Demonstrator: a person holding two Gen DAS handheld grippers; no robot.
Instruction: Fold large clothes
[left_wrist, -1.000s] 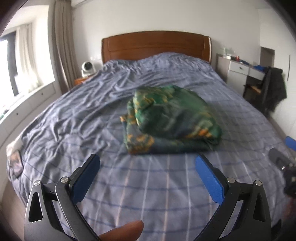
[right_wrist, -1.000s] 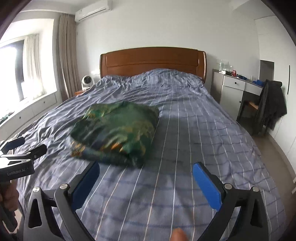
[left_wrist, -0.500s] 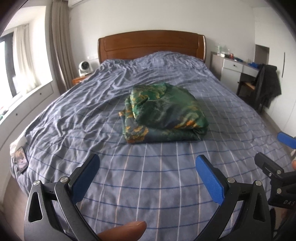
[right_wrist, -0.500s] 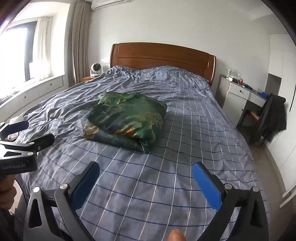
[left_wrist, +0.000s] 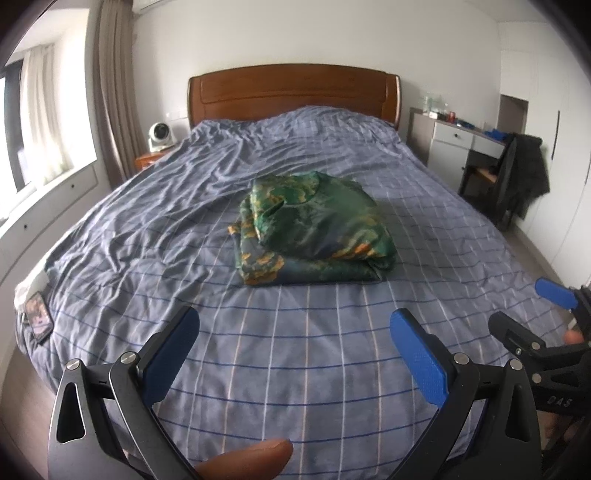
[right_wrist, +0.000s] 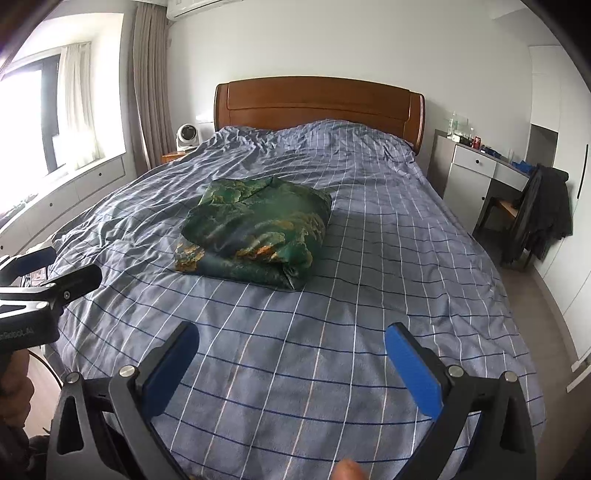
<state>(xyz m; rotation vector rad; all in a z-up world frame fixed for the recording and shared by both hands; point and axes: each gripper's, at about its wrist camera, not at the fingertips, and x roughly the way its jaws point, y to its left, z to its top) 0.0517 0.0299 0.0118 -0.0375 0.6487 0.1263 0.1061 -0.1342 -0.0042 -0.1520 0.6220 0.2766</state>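
Left wrist view had the left hand-held gripper (left_wrist: 294, 334) spread wide and gripping nothing, with the folded green patterned garment (left_wrist: 314, 238) dead ahead mid-bed (left_wrist: 147, 229), well apart from it. Its long axis ran roughly crosswise. In the right wrist view, the right hand-held gripper (right_wrist: 291, 349) was equally wide and empty, the bundle ahead-left. I'd guess the left sat slightly better lined up.
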